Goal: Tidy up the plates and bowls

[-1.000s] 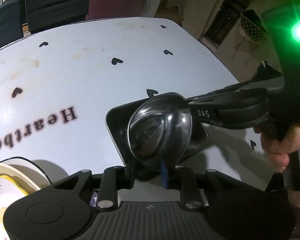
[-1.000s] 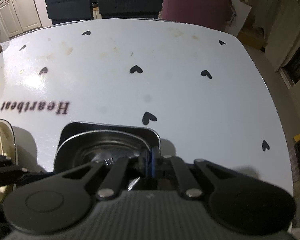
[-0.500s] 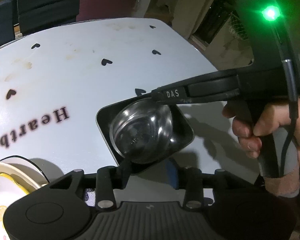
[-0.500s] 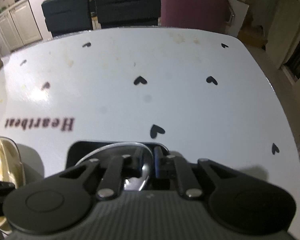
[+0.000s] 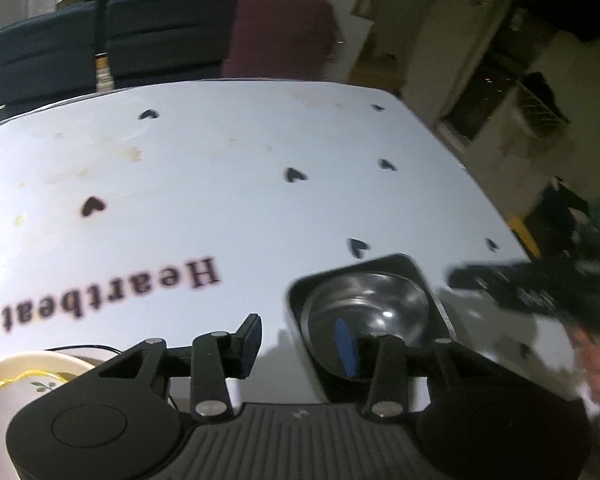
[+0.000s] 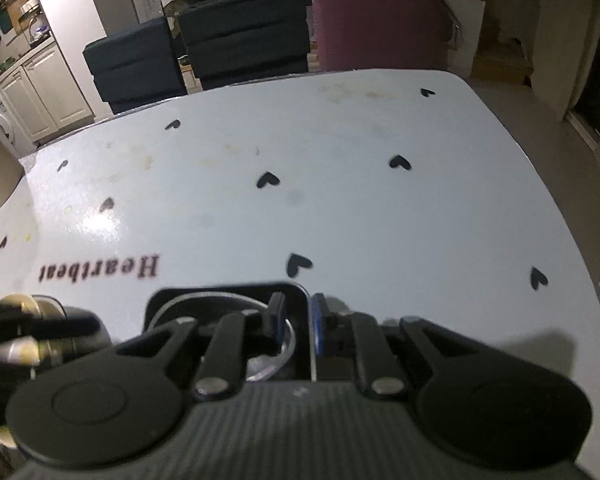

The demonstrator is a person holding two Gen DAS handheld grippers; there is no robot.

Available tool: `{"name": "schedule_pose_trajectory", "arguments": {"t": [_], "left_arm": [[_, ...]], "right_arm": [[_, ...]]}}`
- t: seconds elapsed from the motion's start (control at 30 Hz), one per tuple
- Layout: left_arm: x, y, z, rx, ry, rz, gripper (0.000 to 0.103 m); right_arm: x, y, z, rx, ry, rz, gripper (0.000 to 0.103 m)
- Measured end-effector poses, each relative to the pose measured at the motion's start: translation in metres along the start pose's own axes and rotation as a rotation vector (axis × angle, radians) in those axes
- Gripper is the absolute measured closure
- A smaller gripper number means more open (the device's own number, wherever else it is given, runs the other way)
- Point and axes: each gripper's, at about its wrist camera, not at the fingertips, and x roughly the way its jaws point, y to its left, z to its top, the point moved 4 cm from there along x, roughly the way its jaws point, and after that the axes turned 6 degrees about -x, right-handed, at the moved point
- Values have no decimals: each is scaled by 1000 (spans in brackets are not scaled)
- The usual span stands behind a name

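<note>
Sitting inside the square black plate on the surface, the steel bowl lies under your right tongs; both those and your left tongs have just opened, gripping nothing.

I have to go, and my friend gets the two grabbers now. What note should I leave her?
Left gripper: open; its jaws have just been opening. It holds nothing, and the tray's near-left rim lines up between its fingers.
Right gripper: open, also just opened. The tray's right rim stands between its fingers, not pinched.
Things: the steel bowl sits inside the black square tray on the table. A cream flowered plate is at the near-left edge.
Done: bowl nested in the tray and let go.
Left: probably the flowered plate next; back both grippers off the tray first.
</note>
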Motion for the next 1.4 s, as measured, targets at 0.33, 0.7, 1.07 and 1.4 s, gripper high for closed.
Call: {"name": "schedule_pose_trajectory", "arguments": {"t": [0.33,0.7,1.07,1.4], "left_arm": [[23,13,12,-33,-21,73,57],[38,9,8,29,36,67,56],[28,4,-7,49,110,66,56],[24,6,-13,-2,135,42,63]], "right_arm": [[16,7,-22,-61,115,-16,64],[35,7,-21,-47,152,-39,63],[34,1,-13,7,110,14,72],[32,6,-20,-52,119,25,98]]}}
